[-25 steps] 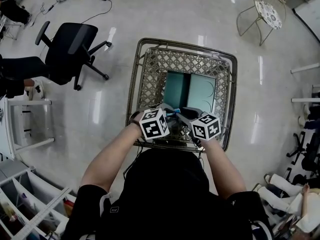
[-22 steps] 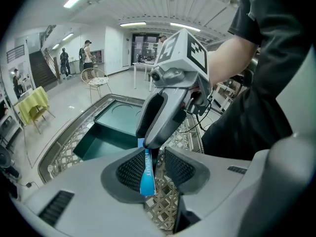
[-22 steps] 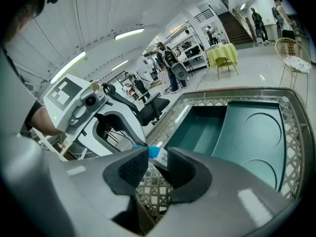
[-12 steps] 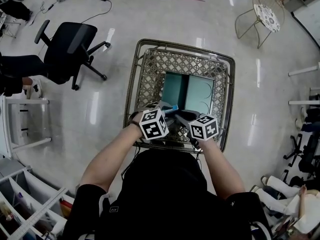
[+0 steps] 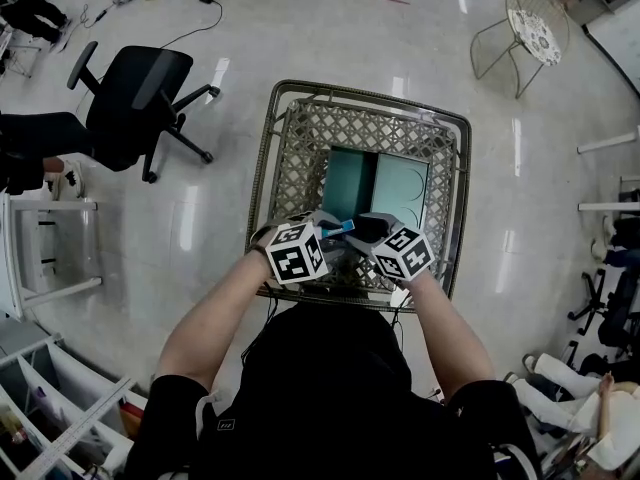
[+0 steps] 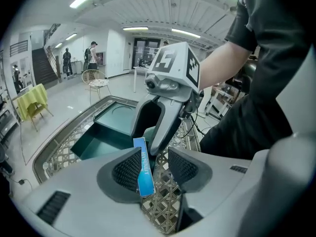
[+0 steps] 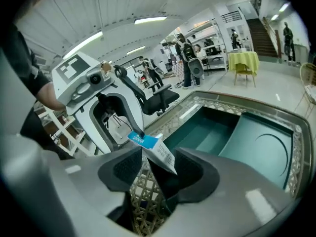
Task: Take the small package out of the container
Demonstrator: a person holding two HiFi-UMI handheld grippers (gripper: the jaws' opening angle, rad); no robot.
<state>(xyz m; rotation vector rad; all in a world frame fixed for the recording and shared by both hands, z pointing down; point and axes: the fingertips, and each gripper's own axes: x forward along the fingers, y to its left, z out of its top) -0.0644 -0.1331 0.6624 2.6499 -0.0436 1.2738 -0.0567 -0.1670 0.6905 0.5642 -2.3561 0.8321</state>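
Main risk is a drop: the small package sits between both sets of jaws at once, and neither pair looks clamped on it. If either hand pulls away now, it likely slips down onto the lattice basket floor right under the jaws, or tips forward into the teal bin just ahead of them. Second risk: the two grippers are nose to nose, so re-closing one could knock the package off the other's pad or pinch it skewed. Left gripper: jaws partly open, having opened up a moment ago. The package stands on edge flat against one pad, with a clear gap to the other pad and basket weave visible through it, so it is contact on one side, not a grip. Right gripper: jaws have just been opening and now stand about as wide as they go. The package leans tilted between them, blue end up toward the left gripper's fingertip, and whether it touches either pad can't be told. It looks like a mid-air handover with nobody owning the part. Judgement: one pair should close on it before anything moves. The package is up near basket rim height, not yet clear of it.
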